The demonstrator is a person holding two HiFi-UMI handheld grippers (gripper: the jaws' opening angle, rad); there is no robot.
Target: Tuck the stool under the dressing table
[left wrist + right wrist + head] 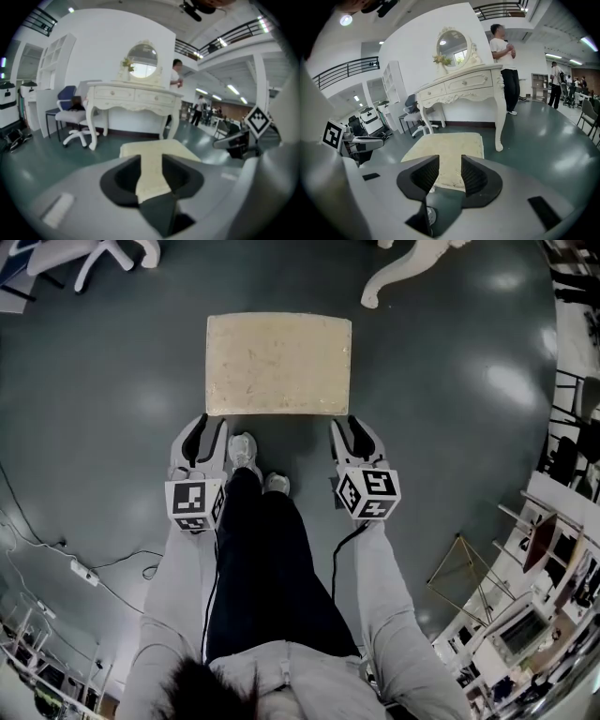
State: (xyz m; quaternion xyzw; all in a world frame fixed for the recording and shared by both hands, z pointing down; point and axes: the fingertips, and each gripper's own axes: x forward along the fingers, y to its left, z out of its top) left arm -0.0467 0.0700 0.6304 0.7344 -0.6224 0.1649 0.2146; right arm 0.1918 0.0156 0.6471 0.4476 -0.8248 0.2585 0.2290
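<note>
The stool [278,364], with a cream rectangular seat, stands on the dark floor in front of me. Beyond it rises the white dressing table [133,96], whose curved leg [403,268] shows at the top of the head view. My left gripper [206,427] sits just short of the seat's near left corner and is open. My right gripper [352,426] is at the near right corner, also open. In the left gripper view the seat [154,150] shows through the gap of the left gripper [151,161]. The right gripper [450,161] frames the seat [450,145] likewise, with the dressing table [464,84] behind it.
My feet [246,451] stand between the grippers, close to the stool. An office chair [70,117] stands left of the dressing table. A person [504,51] stands by its right end. A power strip with cable [84,570] lies at the left; shelving [553,549] lines the right.
</note>
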